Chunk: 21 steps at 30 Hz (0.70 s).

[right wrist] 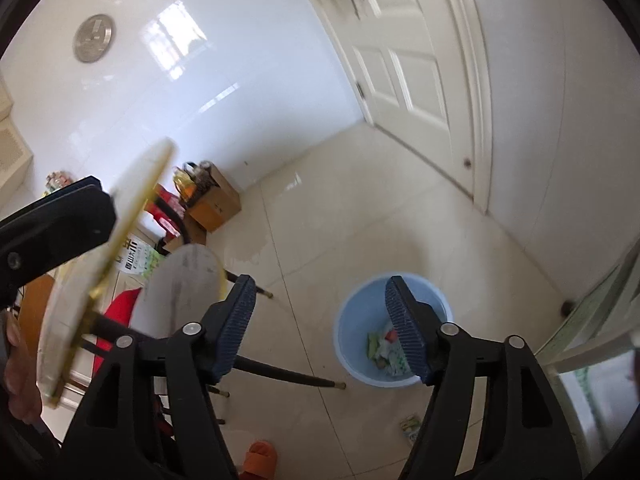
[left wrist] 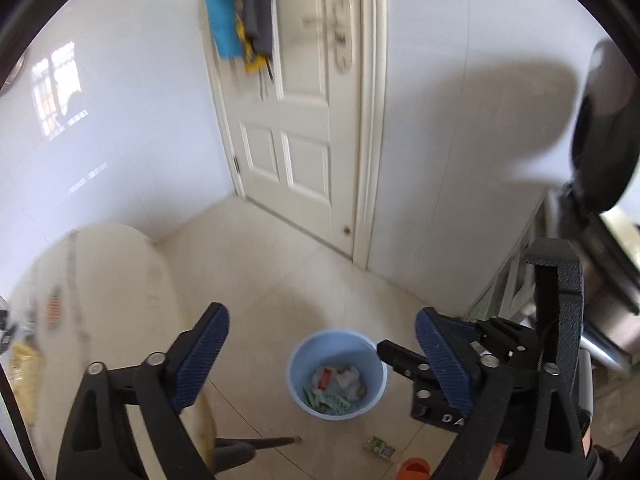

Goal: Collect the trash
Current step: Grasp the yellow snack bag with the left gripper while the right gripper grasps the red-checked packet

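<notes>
The left gripper (left wrist: 322, 354) hangs above the tiled floor (left wrist: 256, 264) with its blue-padded fingers (left wrist: 202, 354) spread wide and nothing between them. Through that gap stands a light-blue waste bin (left wrist: 304, 364), upright on the floor, already holding crumpled wrappers and scraps (left wrist: 334, 390) in white, green and red. Just in front of the bin, nearer the camera, a small green-printed packet (left wrist: 379, 447) lies flat on the floor, apart from the bin's wall. An orange slipper (left wrist: 416, 469) shows at the bottom edge of that view.

The right gripper (right wrist: 324, 326) is likewise spread open and empty, its right finger overlapping the bin (right wrist: 360, 320) in the picture (whether it is over the rim or merely in front cannot be told). From this side the packet (right wrist: 410, 426) lies on the floor below the bin, partly hidden behind the right finger's black arm.

To the left stands a round table (right wrist: 182, 284) on dark legs with brass tips (right wrist: 288, 376); a cardboard box (right wrist: 216, 200) sits against the white wall. A white panelled door (left wrist: 296, 92) fills the far corner, with blue and grey clothes (left wrist: 236, 8) hanging on it.
</notes>
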{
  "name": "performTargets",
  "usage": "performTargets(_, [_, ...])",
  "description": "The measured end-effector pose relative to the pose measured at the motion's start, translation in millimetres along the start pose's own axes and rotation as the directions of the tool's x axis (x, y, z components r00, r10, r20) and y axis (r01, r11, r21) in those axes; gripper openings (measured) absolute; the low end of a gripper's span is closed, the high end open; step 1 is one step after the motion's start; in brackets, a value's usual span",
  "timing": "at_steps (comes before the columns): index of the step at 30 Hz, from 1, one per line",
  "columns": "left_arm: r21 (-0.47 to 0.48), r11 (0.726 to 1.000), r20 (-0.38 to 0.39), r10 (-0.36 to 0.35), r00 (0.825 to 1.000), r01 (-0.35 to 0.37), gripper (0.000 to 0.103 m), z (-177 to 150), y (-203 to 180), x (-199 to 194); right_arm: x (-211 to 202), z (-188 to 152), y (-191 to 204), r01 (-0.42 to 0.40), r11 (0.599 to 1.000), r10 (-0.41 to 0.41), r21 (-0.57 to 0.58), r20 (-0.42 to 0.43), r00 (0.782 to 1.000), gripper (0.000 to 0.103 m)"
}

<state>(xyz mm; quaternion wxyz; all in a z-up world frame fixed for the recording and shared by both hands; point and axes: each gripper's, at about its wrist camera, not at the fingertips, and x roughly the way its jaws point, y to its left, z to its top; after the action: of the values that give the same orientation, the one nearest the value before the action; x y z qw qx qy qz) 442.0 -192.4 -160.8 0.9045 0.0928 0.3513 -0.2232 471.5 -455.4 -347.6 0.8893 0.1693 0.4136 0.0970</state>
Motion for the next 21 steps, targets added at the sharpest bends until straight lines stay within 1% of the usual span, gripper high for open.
performTargets(2, [-0.009,1.000,0.053,0.011,0.999,-0.010,0.097,-6,18,-37,-27,2,28,-0.002,0.999,0.004,-0.036,0.046,0.999,0.068])
performTargets(3, [-0.010,1.000,0.070,0.019,0.997,-0.018,0.101,-9,30,-53,-36,4,40,-0.004,0.999,0.008,-0.053,0.060,0.998,0.069])
performTargets(4, [-0.010,0.999,0.086,0.033,0.996,-0.032,0.102,-14,40,-69,-46,4,53,-0.006,0.997,0.012,-0.072,0.072,0.997,0.069])
performTargets(5, [-0.016,0.998,0.109,0.058,0.992,-0.057,0.102,-21,54,-87,-60,6,71,-0.010,0.995,0.020,-0.097,0.097,0.995,0.070])
performTargets(8, [-0.023,0.994,0.134,0.107,0.985,-0.105,0.102,-39,87,-121,-83,10,117,-0.013,0.988,0.035,-0.157,0.138,0.990,0.081])
performTargets(9, [-0.029,0.992,0.138,0.123,0.983,-0.120,0.102,-49,93,-133,-87,11,130,-0.016,0.985,0.042,-0.174,0.148,0.988,0.082])
performTargets(10, [-0.039,0.989,0.137,0.149,0.979,-0.145,0.102,-57,110,-143,-89,11,144,-0.022,0.981,0.051,-0.193,0.151,0.987,0.082])
performTargets(12, [-0.054,0.981,0.127,0.194,0.973,-0.188,0.102,-71,126,-164,-89,13,179,-0.036,0.970,0.073,-0.240,0.149,0.986,0.082])
performTargets(15, [-0.080,0.966,0.097,0.255,0.962,-0.248,0.102,-87,163,-176,-78,12,221,-0.052,0.955,0.092,-0.291,0.126,0.988,0.083])
performTargets(16, [-0.090,0.958,0.085,0.281,0.956,-0.273,0.102,-95,180,-181,-72,12,237,-0.062,0.949,0.101,-0.309,0.113,0.988,0.083])
performTargets(18, [-0.106,0.946,0.054,0.314,0.948,-0.307,0.102,-101,201,-179,-59,12,260,-0.075,0.937,0.109,-0.340,0.084,0.990,0.083])
performTargets(20, [-0.111,0.944,0.016,0.316,0.949,-0.312,0.102,-106,221,-169,-47,12,287,-0.096,0.925,0.123,-0.368,0.051,0.991,0.083])
performTargets(21, [-0.110,0.943,-0.003,0.317,0.948,-0.316,0.102,-106,229,-165,-41,12,294,-0.104,0.920,0.128,-0.378,0.037,0.991,0.083])
